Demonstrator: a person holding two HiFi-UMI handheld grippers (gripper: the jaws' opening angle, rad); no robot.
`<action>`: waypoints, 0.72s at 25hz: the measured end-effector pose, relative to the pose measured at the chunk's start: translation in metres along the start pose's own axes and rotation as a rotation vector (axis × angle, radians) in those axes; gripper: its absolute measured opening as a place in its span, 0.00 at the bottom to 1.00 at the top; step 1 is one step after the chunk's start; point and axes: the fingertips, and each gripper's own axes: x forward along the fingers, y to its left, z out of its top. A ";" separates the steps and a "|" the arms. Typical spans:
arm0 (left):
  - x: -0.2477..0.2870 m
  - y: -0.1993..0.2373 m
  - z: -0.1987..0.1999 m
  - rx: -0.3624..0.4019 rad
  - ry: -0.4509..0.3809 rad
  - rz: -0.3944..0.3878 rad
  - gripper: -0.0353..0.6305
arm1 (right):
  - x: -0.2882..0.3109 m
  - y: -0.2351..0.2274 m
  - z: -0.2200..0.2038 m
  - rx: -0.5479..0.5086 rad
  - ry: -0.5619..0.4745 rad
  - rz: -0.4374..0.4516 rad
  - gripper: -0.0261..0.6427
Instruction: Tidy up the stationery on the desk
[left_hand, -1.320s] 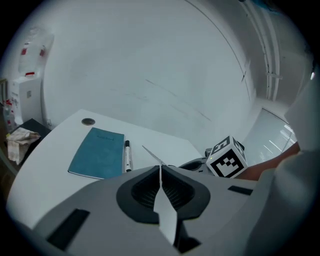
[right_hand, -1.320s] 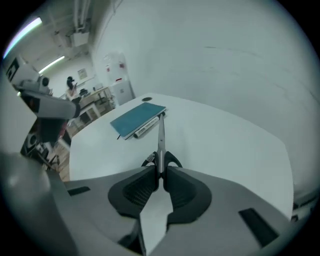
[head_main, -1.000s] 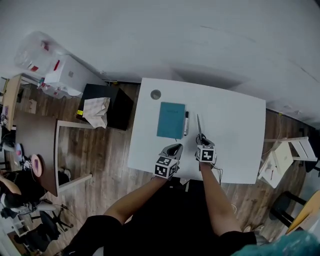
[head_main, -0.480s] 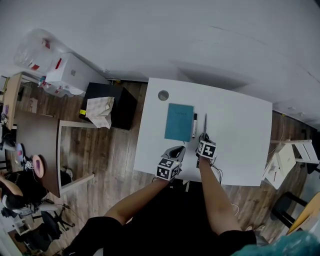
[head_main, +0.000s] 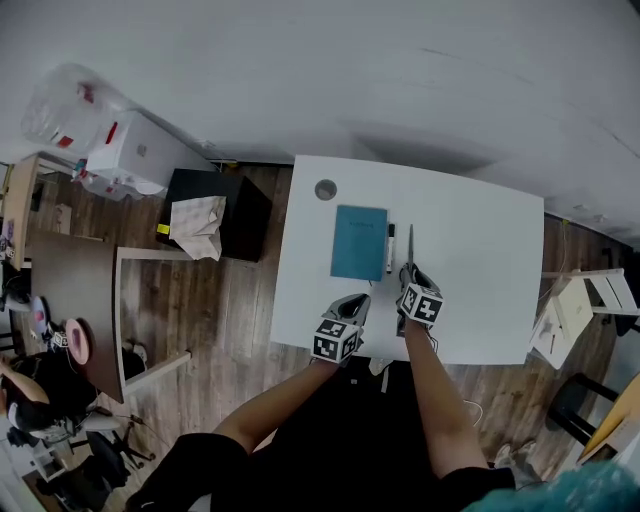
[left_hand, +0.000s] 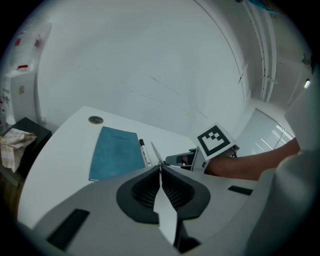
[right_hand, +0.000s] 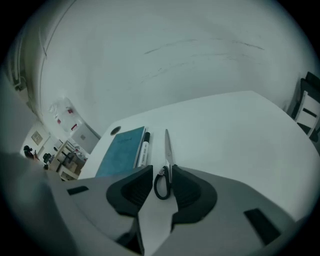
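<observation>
On the white desk (head_main: 470, 260) a teal notebook (head_main: 359, 242) lies flat with a black-capped marker (head_main: 390, 248) along its right edge. Scissors (head_main: 410, 245) rest on the desk just right of the marker, blades pointing to the far side. My right gripper (head_main: 411, 276) is shut on the scissors' black handle loop (right_hand: 161, 184), one jaw on each side. My left gripper (head_main: 354, 301) hovers over the near edge, below the notebook, shut and empty. In the left gripper view its closed jaws (left_hand: 160, 167) point toward the notebook (left_hand: 114, 152) and the marker (left_hand: 144, 151).
A small round grey object (head_main: 325, 189) sits at the desk's far left corner. Left of the desk stands a black cabinet (head_main: 240, 212) with crumpled paper (head_main: 195, 222) on it. Right of the desk is a white chair (head_main: 580, 310). A wall runs behind.
The scissors, in my right gripper, have swung from a slight slant to lie parallel to the marker. My left gripper has drifted a little toward the near edge.
</observation>
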 end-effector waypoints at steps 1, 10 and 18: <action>0.000 0.000 -0.001 0.005 0.000 -0.004 0.09 | -0.007 0.003 0.002 0.001 -0.012 0.023 0.21; -0.047 -0.013 0.004 0.060 -0.116 0.063 0.09 | -0.131 0.019 -0.039 -0.091 -0.100 0.186 0.20; -0.092 -0.140 -0.036 0.100 -0.177 0.018 0.07 | -0.254 0.031 -0.059 -0.137 -0.284 0.319 0.09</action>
